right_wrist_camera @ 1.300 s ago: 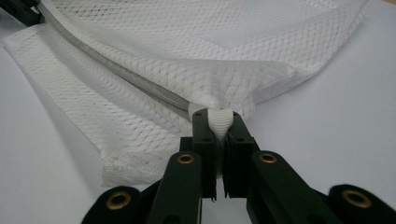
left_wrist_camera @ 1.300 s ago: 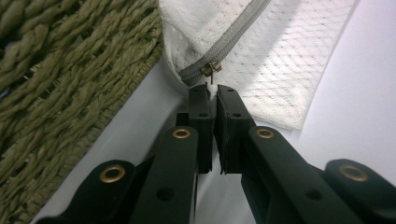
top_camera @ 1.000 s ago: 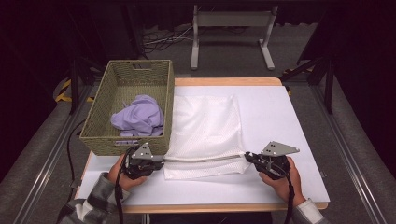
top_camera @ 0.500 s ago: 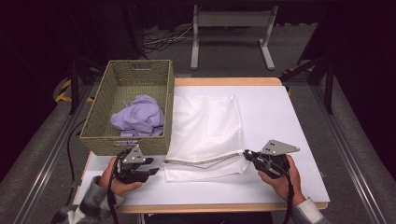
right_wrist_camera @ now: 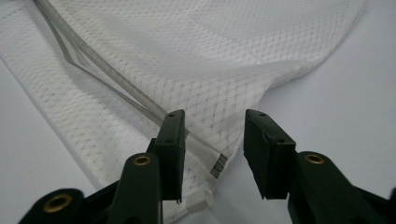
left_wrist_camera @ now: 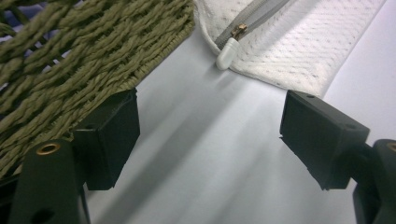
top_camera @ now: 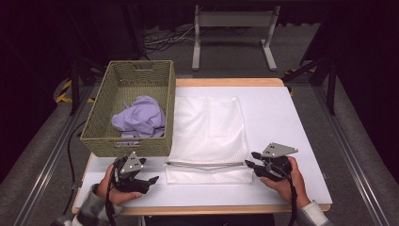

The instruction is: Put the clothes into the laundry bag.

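Releasing mesh laundry bag (top_camera: 209, 134) zipper: both grippers' jaws just spread, nothing pinched; back off level, clearing the basket (top_camera: 101, 129).

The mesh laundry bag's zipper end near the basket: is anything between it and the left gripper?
Nothing visible. In the left gripper view, bare white table lies between the open jaws and the zipper pull of the mesh laundry bag. The woven basket sits off to the side of the left gripper, not across the path.
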